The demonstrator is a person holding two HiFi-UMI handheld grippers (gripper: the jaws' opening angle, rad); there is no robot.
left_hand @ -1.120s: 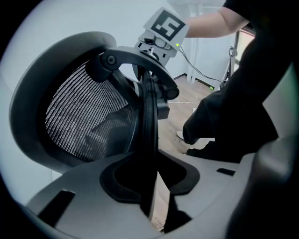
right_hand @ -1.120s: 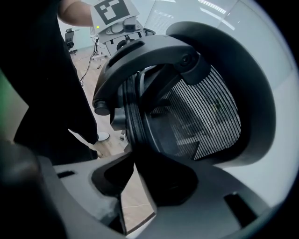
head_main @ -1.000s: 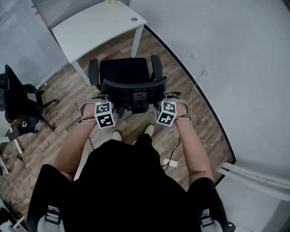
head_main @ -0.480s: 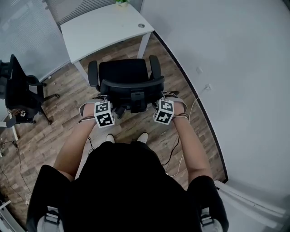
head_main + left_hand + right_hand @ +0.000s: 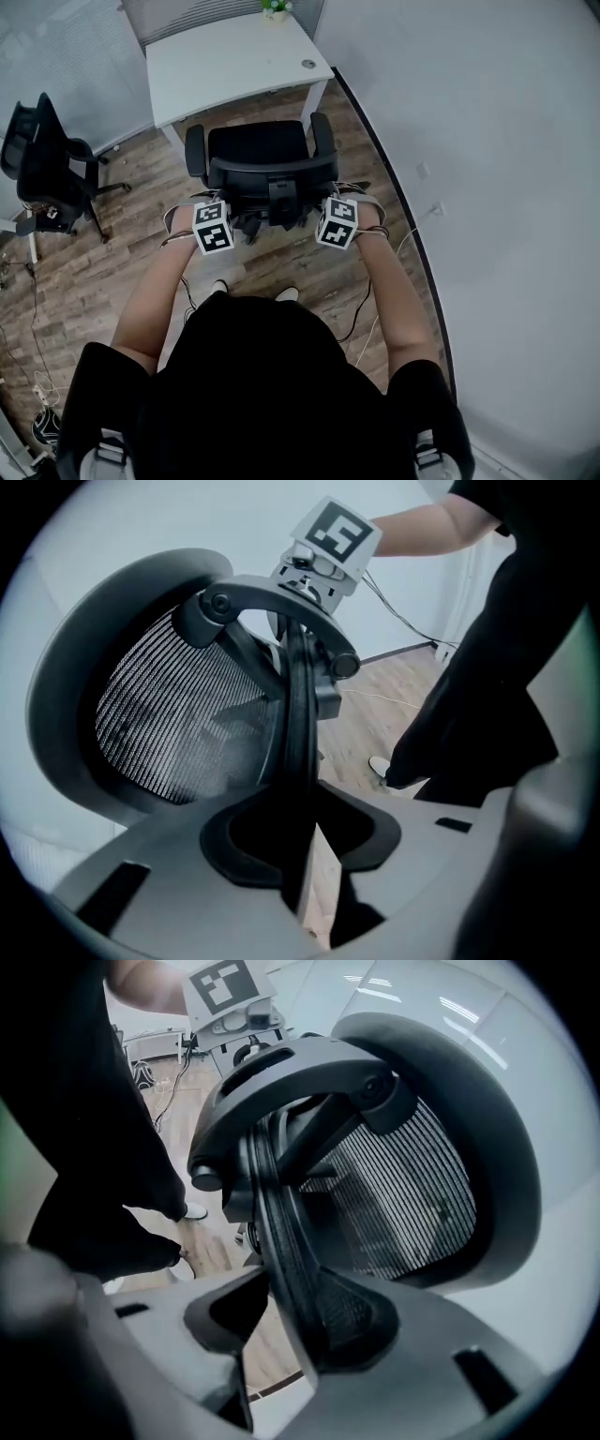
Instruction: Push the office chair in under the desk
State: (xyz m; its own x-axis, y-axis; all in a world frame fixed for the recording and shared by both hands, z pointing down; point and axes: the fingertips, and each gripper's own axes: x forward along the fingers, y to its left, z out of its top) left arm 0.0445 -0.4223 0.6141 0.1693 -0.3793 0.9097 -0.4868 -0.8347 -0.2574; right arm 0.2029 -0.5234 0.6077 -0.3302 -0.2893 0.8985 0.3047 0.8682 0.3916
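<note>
The black office chair (image 5: 259, 148) stands just in front of the white desk (image 5: 230, 62), its seat facing the desk and its front edge close to the desk's near edge. My left gripper (image 5: 223, 201) is shut on the left end of the backrest (image 5: 272, 172), and my right gripper (image 5: 329, 199) on the right end. In the left gripper view the backrest's rim (image 5: 298, 719) runs down between the jaws of the left gripper (image 5: 305, 841). The right gripper view shows the mesh back (image 5: 398, 1199) and its rim pinched in the right gripper (image 5: 281, 1326).
A white wall (image 5: 487, 187) with a dark skirting runs close along the chair's right side. A second black chair (image 5: 42, 169) stands at the left. Cables (image 5: 373, 323) lie on the wood floor by the person's feet. A small plant (image 5: 276, 7) sits on the desk's far edge.
Both grippers and the chair have moved forward toward the desk; the seat's front now nearly meets the desk's edge. The grip on the backrest is unchanged.
</note>
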